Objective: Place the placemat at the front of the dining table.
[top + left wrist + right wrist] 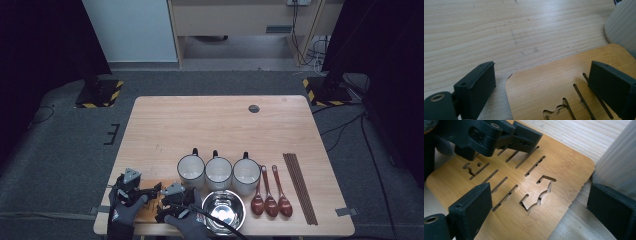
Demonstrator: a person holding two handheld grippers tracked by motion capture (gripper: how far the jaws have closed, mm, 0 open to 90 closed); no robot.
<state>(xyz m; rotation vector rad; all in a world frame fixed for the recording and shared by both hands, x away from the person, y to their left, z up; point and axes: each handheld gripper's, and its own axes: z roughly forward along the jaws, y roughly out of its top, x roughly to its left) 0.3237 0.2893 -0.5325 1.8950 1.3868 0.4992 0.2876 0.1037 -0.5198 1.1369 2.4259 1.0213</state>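
The slotted bamboo board (150,202) lies flat on the tabletop (220,125) at its near left corner, just left of the steel bowl (223,210) and near the leftmost of three white mugs (191,169). The left tool (541,87) stands wide open over the board's left edge: one jaw over bare tabletop, the other over the slots, gripping nothing. The right tool (541,212) is also open and empty, straddling the board's right edge beside the ribbed mug wall (619,162). Three spoons (270,200) and the chopsticks (300,187) lie further right.
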